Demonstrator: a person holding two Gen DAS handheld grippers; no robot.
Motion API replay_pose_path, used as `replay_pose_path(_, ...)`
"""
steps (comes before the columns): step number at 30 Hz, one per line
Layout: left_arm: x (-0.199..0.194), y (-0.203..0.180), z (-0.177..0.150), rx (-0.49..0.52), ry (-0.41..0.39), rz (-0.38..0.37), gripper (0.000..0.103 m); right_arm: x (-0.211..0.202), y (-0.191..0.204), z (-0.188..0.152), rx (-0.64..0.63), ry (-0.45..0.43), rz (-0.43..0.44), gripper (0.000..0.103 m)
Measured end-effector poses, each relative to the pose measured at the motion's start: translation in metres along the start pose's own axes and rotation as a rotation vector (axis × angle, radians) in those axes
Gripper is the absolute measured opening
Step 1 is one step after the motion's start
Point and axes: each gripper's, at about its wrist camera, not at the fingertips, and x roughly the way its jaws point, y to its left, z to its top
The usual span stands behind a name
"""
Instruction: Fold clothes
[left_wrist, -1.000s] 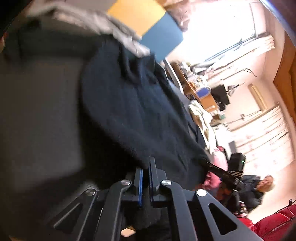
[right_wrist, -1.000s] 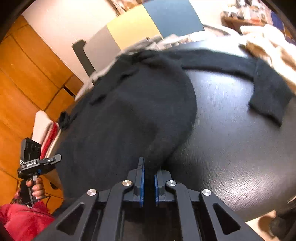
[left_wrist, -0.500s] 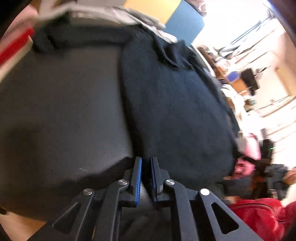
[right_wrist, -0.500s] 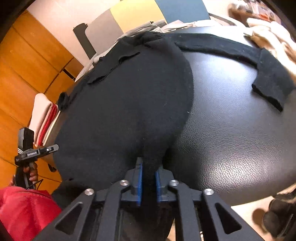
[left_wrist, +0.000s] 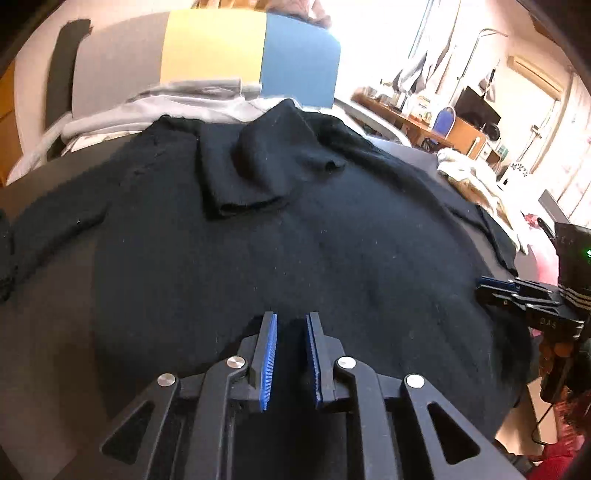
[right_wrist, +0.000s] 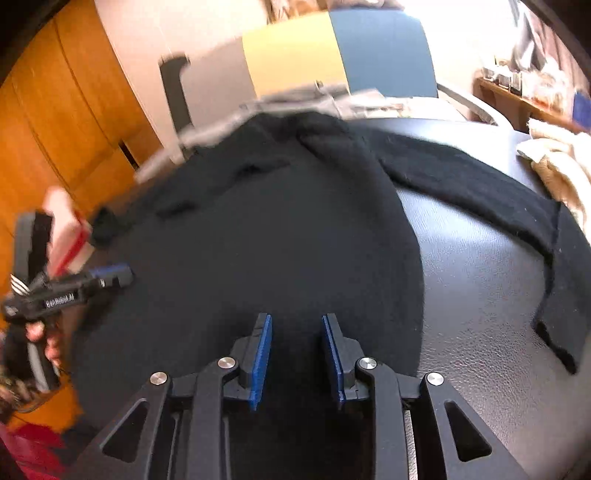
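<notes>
Left wrist view: my left gripper (left_wrist: 290, 328) gapes slightly, empty, over the black sweater (left_wrist: 295, 240) at the black tabletop's (right_wrist: 480, 332) near edge. My right gripper (right_wrist: 297, 332) has released too.

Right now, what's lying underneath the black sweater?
The black sweater lies spread on a black leather-like surface, bare to its right. Whatever sits under the sweater's body is covered and cannot be seen.
</notes>
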Motion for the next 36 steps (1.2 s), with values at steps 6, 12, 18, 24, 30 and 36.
replay_pose_path(6,-0.014,0.014,-0.015,0.019,-0.036,-0.039,0.015,-0.04,-0.037,-0.016,0.108,-0.071,0.043,0.035)
replay_pose_path(12,-0.017,0.033,-0.019,-0.033,-0.073,-0.084,0.015,-0.079,-0.106,-0.021,0.085,-0.132,-0.34,0.067)
replay_pose_path(18,-0.016,0.041,-0.022,-0.088,-0.102,-0.118,0.015,-0.06,-0.15,-0.035,0.064,-0.05,-0.384,0.054)
replay_pose_path(24,-0.015,0.044,-0.023,-0.11,-0.115,-0.135,0.015,-0.069,-0.16,-0.016,0.113,-0.08,-0.35,0.009)
replay_pose_path(30,-0.014,0.041,-0.023,-0.103,-0.117,-0.126,0.015,-0.123,-0.194,0.036,0.217,-0.258,-0.338,0.009)
replay_pose_path(36,-0.013,0.041,-0.022,-0.101,-0.12,-0.124,0.015,-0.152,-0.285,0.056,0.506,-0.372,-0.413,0.009)
